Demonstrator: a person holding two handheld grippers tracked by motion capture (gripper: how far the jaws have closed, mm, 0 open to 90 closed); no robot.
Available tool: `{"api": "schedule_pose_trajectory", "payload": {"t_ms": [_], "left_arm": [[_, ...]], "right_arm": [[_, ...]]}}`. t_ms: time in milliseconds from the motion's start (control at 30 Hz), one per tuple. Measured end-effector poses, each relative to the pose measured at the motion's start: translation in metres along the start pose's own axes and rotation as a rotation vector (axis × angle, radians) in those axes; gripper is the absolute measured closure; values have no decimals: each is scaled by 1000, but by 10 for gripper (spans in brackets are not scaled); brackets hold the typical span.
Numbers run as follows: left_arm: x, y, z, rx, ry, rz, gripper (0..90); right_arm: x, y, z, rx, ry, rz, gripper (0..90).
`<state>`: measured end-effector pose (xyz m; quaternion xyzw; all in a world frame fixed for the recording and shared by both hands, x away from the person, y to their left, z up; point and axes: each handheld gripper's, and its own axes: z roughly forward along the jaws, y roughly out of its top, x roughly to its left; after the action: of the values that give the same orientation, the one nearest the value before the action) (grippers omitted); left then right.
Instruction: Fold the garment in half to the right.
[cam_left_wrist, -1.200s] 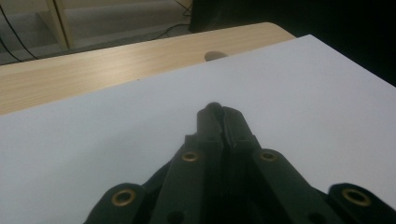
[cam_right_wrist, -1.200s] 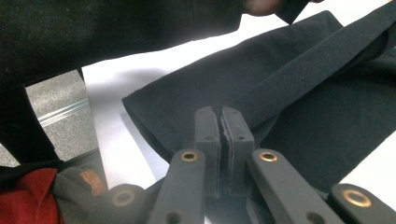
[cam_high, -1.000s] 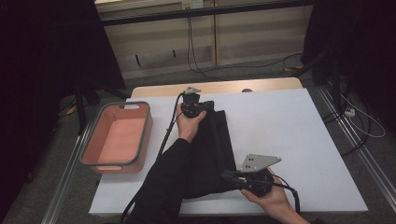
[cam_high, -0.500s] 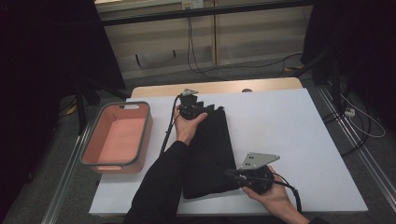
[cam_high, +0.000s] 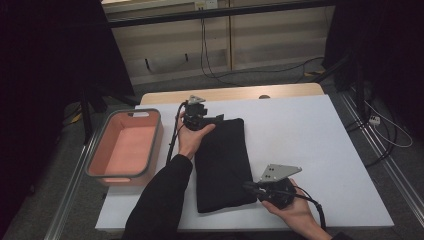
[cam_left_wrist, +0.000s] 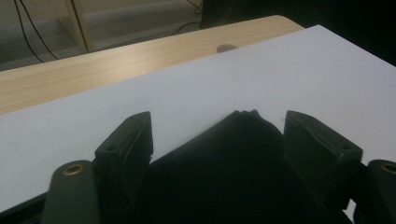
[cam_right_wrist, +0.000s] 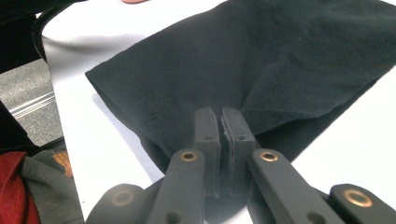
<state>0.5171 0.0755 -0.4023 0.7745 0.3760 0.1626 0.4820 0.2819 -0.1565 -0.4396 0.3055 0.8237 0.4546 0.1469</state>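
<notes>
Black cloth (cam_high: 221, 164), folded into a long pad, lies on the white table (cam_high: 310, 135) just right of the pink bin (cam_high: 125, 145) and runs from the far middle of the sheet toward your near edge.

Your left gripper (cam_high: 198, 119) sits at the cloth's far corner. Its jaws have just been opening, and in the left gripper view they stand wide, with the corner (cam_left_wrist: 245, 116) lying loose between them and neither pad pressing on it. So that end is let go.

Your right gripper (cam_high: 252, 187) is at the near right corner. In the right gripper view the pads are pinched tight together on a fold of the cloth (cam_right_wrist: 261, 70), and puckers fan out from the nip.

Expect the cloth to be light, limp and unbreakable (it looks like a soft knit, judging by the matt nap). It will sag and unfold if you lift it by one corner alone, and layers may slide apart. Take it at corners or along a folded edge, catching every layer, and keep the two holds well apart so it hangs flat. A pinch in the middle would only bunch it up.
</notes>
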Motion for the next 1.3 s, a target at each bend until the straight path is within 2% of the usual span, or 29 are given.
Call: {"api": "schedule_pose_trajectory", "payload": {"t_ms": [167,333,367,433,533,600,667,733,767,800,933,1000,1167,1300], "left_arm": [[1,-9,-15,-10,17,3,218],[0,-14,-26,-21,11,10,193],[-1,-17,-32,-25,8,14,189],[-4,-20,-37,-31,5,-5,192],[-7,-22,-42,-30,10,12,195],[-11,-26,-50,-35,-6,33,191],[-12,-27,-51,-44,-9,30,184],[-14,-31,-55,-33,-20,46,180],[-16,-34,-59,-33,-23,62,178],[-16,-36,-60,-31,-27,63,178],[-17,-41,-63,-21,-26,69,171],[-19,-45,-68,-18,-32,88,162],[-21,-50,-76,-8,-26,110,141],[-21,-55,-83,-7,-32,106,113]], "right_arm": [[-2,-4,-2,2,-6,18,862],[-3,-8,-5,3,-9,32,860],[-3,-9,-7,7,-12,30,861],[-3,-11,-8,12,-13,34,859],[-4,-14,-8,26,-17,46,853],[-4,-16,-8,34,-19,54,842],[-5,-17,-9,35,-20,60,821],[-6,-18,-9,37,-22,64,801],[-7,-19,-10,41,-28,82,736],[-8,-20,-10,43,-34,90,711],[-11,-22,-12,44,-51,113,665],[-12,-23,-15,40,-63,124,627],[-13,-23,-19,19,-72,125,594],[-13,-19,-16,-5,-60,113,558]]}}
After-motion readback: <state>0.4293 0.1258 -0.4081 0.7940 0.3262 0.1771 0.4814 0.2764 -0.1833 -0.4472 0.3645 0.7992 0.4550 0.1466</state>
